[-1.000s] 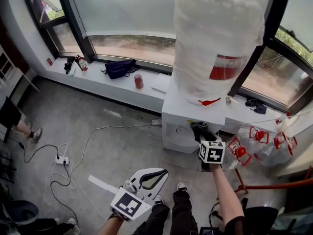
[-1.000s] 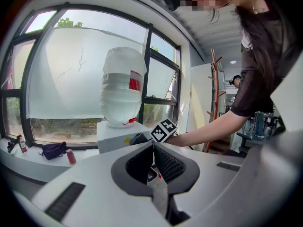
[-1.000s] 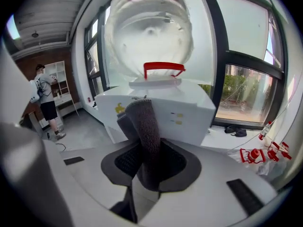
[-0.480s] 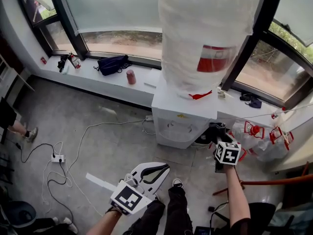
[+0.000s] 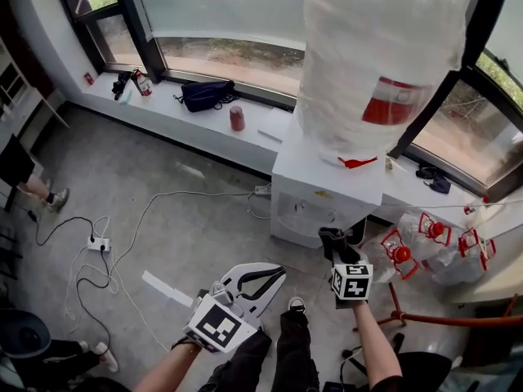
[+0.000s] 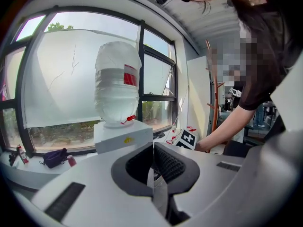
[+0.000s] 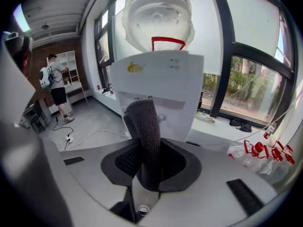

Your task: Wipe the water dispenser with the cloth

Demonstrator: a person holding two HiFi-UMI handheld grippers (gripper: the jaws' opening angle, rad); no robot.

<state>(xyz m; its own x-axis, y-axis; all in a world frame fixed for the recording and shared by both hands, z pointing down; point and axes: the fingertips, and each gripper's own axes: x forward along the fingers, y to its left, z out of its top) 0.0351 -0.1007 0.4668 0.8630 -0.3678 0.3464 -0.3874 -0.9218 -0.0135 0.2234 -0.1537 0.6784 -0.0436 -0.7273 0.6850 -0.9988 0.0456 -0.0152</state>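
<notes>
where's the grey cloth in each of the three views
Head view: lower right of centre, the cloth sticks up from the right gripper.
Left gripper view: can't make it out here.
Right gripper view: dead centre, clamped between the jaws.
Shared landmark: the white water dispenser.

Floor: grey concrete, cables trailing.
Windows: dark frames, frosted panes, daylight.
Sill: white; bag, can.
Far wall: brick.

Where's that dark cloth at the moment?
The cloth is clamped in the right tool, sticking up from its jaws, low in front of the white water dispenser by the window, at the head view's lower right.
</notes>
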